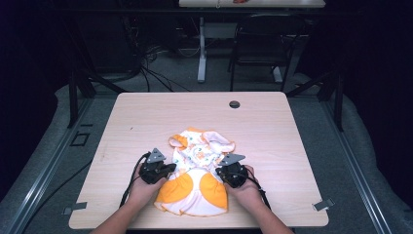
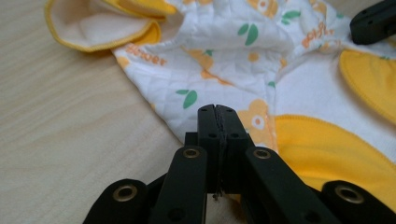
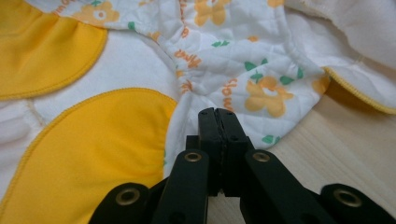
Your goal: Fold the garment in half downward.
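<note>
A small quilted baby garment [image 1: 198,165] lies crumpled on the wooden table [image 1: 146,122], white with orange flowers, green leaves and yellow patches. My left gripper [image 1: 169,168] rests at its left edge, held by a hand. In the left gripper view the jaws [image 2: 218,112] are pressed together, tips just over the garment's [image 2: 224,51] printed hem, and I see no cloth between them. My right gripper [image 1: 219,171] sits at the garment's right edge. In the right gripper view its jaws [image 3: 217,114] are likewise shut, tips against a fold of the garment [image 3: 233,56] beside a yellow patch [image 3: 93,154].
A round cable hole [image 1: 234,104] sits near the table's far edge. Metal clips [image 1: 322,204] mark the front corners. Behind the table stand a dark chair [image 1: 260,44] and loose cables on the floor. The right gripper's tip [image 2: 373,21] shows in the left gripper view.
</note>
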A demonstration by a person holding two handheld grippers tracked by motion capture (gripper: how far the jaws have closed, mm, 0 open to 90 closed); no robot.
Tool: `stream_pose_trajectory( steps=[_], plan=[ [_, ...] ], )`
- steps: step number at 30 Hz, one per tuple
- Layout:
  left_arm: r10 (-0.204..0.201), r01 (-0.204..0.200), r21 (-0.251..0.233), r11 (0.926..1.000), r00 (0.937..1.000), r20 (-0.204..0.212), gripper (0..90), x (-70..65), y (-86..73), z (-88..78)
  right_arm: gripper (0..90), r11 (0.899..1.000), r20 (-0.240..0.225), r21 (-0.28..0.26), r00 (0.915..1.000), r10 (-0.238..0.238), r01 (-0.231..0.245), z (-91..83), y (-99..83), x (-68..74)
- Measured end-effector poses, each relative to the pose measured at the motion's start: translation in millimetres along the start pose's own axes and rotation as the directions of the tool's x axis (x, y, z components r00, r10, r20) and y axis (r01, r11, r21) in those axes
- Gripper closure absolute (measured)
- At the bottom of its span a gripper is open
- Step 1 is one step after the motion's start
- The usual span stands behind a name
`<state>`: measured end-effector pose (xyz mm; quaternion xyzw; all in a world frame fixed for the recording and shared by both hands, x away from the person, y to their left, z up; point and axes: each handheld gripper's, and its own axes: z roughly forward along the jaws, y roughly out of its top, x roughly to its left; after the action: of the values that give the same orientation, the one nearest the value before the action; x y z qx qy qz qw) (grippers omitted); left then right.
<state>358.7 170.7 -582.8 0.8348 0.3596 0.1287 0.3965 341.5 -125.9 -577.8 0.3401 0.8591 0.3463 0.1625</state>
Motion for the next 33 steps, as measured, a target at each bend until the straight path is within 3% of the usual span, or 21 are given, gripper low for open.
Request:
stream_pose_trajectory(
  steps=[13, 26, 33],
  plan=[
    [0.05, -0.05, 0.032, 0.9982, 0.9986, 0.016, 89.5, -11.1, -5.5, -5.8, 89.7, 0.999, -0.007, 0.007, 0.9994, -0.034, 0.034, -3.1, -2.4, 2.4],
    [0.054, -0.057, 0.062, 0.9964, 0.9971, 0.053, 89.4, -24.5, -10.4, -13.5, 89.6, 0.994, -0.049, 0.061, 0.9948, -0.089, 0.092, -14.0, -5.8, 11.2],
    [0.048, -0.051, 0.059, 0.9969, 0.9971, 0.059, 87.5, -23.2, -8.5, -13.1, 89.1, 0.996, -0.052, 0.052, 0.9957, -0.076, 0.079, -15.3, -5.5, 9.9]
  ],
)
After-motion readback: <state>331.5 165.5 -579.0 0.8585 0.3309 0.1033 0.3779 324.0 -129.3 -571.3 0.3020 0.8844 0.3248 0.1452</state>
